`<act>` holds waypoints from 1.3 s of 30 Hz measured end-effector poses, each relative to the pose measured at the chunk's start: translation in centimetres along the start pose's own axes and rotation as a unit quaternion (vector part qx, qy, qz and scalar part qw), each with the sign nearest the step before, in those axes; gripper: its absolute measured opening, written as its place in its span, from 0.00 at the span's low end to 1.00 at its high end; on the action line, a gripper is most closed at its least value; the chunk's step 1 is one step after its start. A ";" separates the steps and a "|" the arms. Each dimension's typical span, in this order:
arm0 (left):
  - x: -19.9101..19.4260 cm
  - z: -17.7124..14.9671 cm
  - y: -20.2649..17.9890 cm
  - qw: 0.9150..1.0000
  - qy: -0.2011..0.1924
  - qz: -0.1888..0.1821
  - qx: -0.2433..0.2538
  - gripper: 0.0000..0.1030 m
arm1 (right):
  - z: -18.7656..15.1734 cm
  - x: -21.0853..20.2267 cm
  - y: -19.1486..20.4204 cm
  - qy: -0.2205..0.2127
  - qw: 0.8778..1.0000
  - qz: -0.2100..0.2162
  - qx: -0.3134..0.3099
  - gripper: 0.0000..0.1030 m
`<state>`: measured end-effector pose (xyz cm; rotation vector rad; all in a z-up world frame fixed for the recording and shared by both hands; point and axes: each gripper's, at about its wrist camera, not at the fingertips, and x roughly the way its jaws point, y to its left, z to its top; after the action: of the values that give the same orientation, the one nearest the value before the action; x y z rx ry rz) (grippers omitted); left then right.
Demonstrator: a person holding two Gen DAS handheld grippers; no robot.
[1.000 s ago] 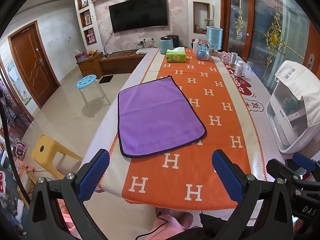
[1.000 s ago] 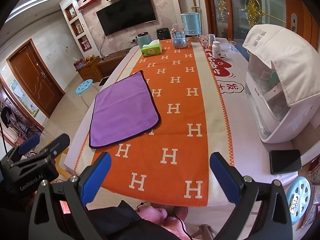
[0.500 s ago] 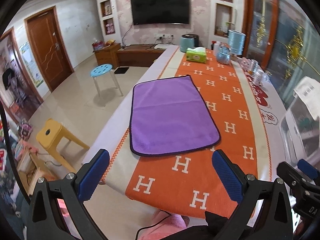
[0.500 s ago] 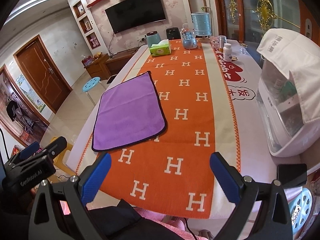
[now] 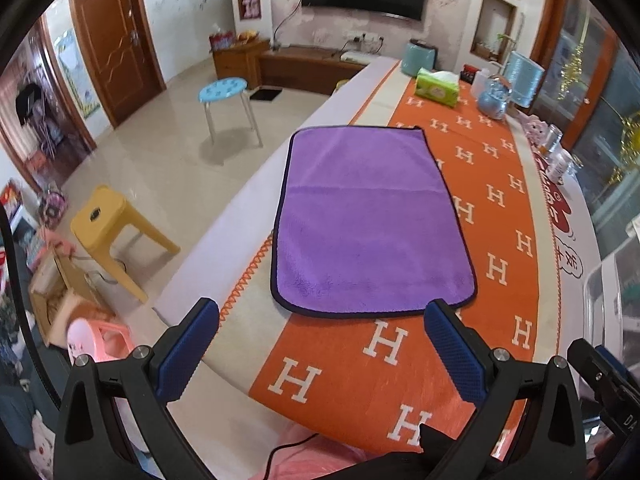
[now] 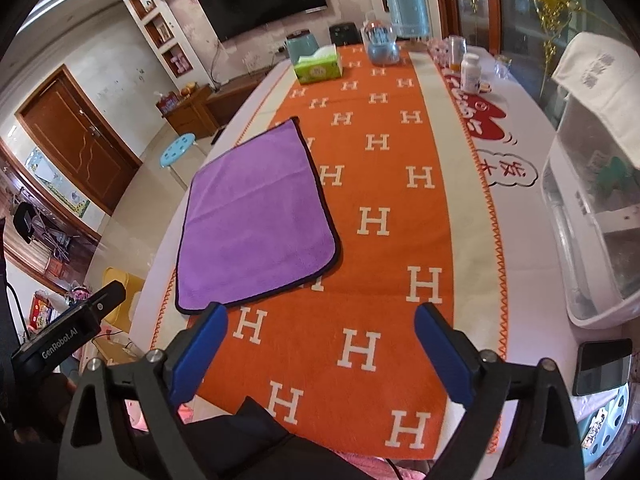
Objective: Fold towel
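A purple towel (image 5: pixel 370 220) with a dark border lies flat and unfolded on the orange H-patterned table runner (image 5: pixel 496 240). It also shows in the right wrist view (image 6: pixel 256 216), left of centre. My left gripper (image 5: pixel 322 332) is open and empty, above the table's near edge, just short of the towel's near edge. My right gripper (image 6: pixel 322 338) is open and empty, above the runner to the right of the towel's near right corner. The body of the left gripper shows at the left of the right wrist view (image 6: pixel 68 336).
A green tissue box (image 6: pixel 318 66), a blue jar (image 6: pixel 382 46) and bottles (image 6: pixel 470 72) stand at the table's far end. A white plastic container (image 6: pixel 592 216) and a phone (image 6: pixel 602 366) sit on the right. Stools (image 5: pixel 116 236) stand on the floor left of the table.
Both grippers have moved forward and closer to the table; the left one has swung to face the towel's near edge. The towel has not moved.
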<state>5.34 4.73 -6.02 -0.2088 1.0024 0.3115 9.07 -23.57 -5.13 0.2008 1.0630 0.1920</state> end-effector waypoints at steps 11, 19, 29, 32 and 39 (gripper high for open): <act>8.2 1.9 2.4 0.995 0.089 0.010 -0.045 0.99 | 2.8 6.9 -0.3 0.083 0.995 -0.001 0.048 0.86; 14.6 1.7 4.5 0.981 0.167 -0.001 -0.094 0.96 | 3.8 12.0 -0.8 0.137 0.987 -0.008 0.089 0.79; 20.6 0.9 5.6 0.962 0.246 -0.016 -0.122 0.90 | 4.2 16.6 -1.4 0.186 0.974 -0.024 0.125 0.61; 21.8 0.7 5.7 0.956 0.264 -0.021 -0.126 0.85 | 4.1 17.5 -1.5 0.195 0.971 -0.027 0.134 0.58; 23.2 0.9 6.1 0.948 0.285 -0.030 -0.139 0.72 | 4.6 20.0 -1.8 0.210 0.966 -0.028 0.147 0.46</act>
<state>15.52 14.42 -25.48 -0.6090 1.5189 0.3443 22.68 -20.58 -20.26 0.4100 1.5174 0.0210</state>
